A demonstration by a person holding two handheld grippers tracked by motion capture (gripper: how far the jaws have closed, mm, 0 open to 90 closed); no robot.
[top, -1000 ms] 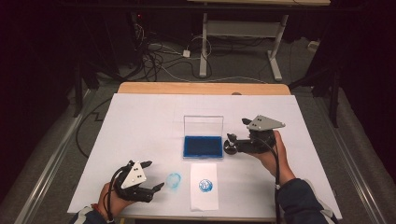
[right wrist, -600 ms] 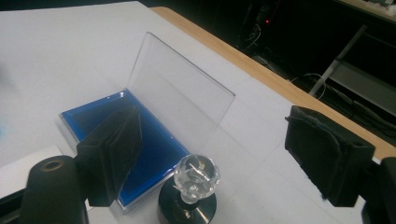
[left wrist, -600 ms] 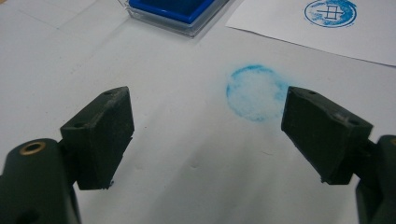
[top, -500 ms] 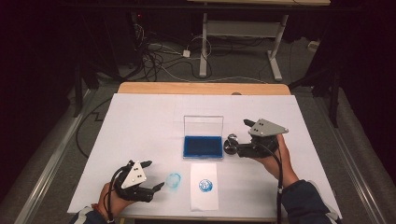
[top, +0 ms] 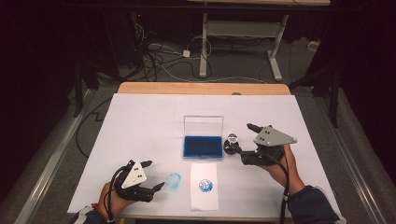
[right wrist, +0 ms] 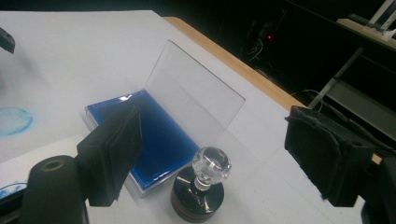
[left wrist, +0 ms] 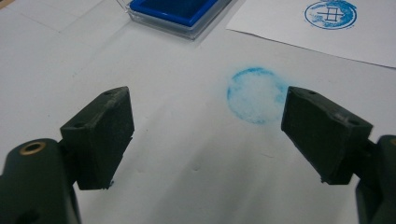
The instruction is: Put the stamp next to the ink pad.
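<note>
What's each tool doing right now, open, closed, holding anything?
Left tool: open, holding nothing, above the blue ink smudge.
Right tool: open, holding nothing; the stamp stands free between its jaws beside the ink pad.

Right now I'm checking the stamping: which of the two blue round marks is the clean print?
The blue mark on the paper sheet: a crisp ring with a design inside. The one on the table cover, beside the left hand-held gripper, is smudged.
</note>
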